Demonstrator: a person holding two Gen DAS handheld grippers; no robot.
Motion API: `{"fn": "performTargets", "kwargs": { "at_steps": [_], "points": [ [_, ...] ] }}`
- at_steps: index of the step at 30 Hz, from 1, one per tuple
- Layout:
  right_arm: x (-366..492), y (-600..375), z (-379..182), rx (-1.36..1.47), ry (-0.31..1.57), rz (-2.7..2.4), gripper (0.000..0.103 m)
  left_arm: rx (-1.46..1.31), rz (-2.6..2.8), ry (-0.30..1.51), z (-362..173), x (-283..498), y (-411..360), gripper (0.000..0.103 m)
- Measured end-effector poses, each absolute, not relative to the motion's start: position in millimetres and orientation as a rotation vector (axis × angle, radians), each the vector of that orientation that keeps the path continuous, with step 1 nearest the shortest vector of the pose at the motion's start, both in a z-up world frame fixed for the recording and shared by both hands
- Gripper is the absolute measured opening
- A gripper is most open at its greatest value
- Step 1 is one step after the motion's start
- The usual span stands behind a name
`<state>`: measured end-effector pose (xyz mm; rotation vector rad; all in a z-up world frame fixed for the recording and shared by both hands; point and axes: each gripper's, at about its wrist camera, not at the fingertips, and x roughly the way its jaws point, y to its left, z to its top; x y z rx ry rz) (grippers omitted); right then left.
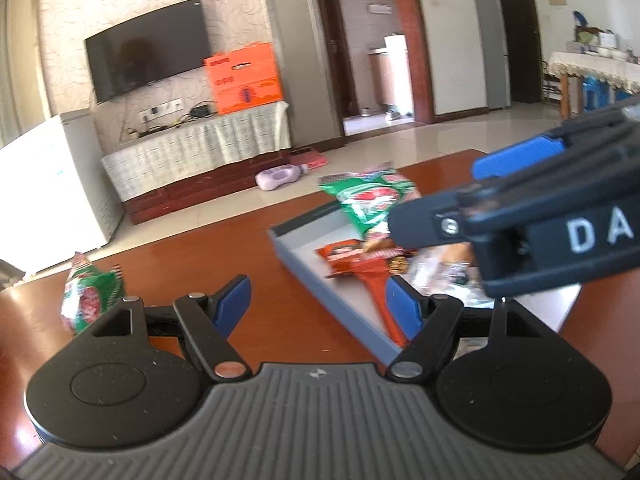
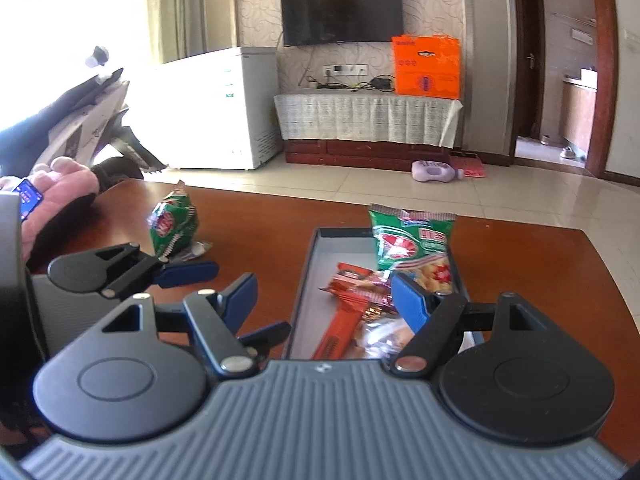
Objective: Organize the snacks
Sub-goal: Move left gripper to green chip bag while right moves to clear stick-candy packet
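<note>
On a reddish-brown wooden table (image 2: pixel 280 216) in a living room, a shallow grey tray (image 2: pixel 304 280) holds a heap of snack packets, seen here from cameras on two hand-held grippers. The left gripper (image 1: pixel 318 304) hovers above the tabletop with its blue-padded fingers spread apart and nothing between them; in the right wrist view it appears at the left, just beside the tray, carried by a person's hand (image 2: pixel 56 196). The right gripper (image 2: pixel 324 300) hangs over the near end of the tray, its jaws likewise released and empty. In the tray, a green snack bag (image 2: pixel 408 240) leans against the far right corner, rising above the rim, while a red-orange packet (image 2: pixel 344 312) lies lengthwise along the middle, touching a jumble of clear and patterned wrappers (image 2: pixel 384 328) at the near right. A second green bag (image 2: pixel 174 224) stands alone on the table to the left, well apart from the tray. Beyond the table, a wall-mounted television (image 2: pixel 342 10) hangs above a cloth-draped cabinet (image 2: pixel 368 116) bearing an orange box (image 2: pixel 426 66), with a white chest freezer (image 2: pixel 224 108) to its left and a lilac bottle (image 2: pixel 436 170) lying on the tiled floor.
</note>
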<state>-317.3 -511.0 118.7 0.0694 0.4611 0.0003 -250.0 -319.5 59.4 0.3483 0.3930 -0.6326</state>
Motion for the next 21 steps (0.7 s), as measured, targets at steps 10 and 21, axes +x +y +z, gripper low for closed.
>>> {"fn": "performTargets", "kwargs": {
  "at_steps": [10, 21],
  "points": [
    [-296.7, -480.4, 120.7, 0.05, 0.457, 0.044, 0.075, 0.305, -0.531, 0.404, 68.5, -230.5, -271.7, 0.079],
    [-270.3, -443.0, 115.9, 0.05, 0.476, 0.117, 0.075, 0.279, -0.438, 0.421, 74.7, -210.3, -223.2, 0.079]
  ]
}}
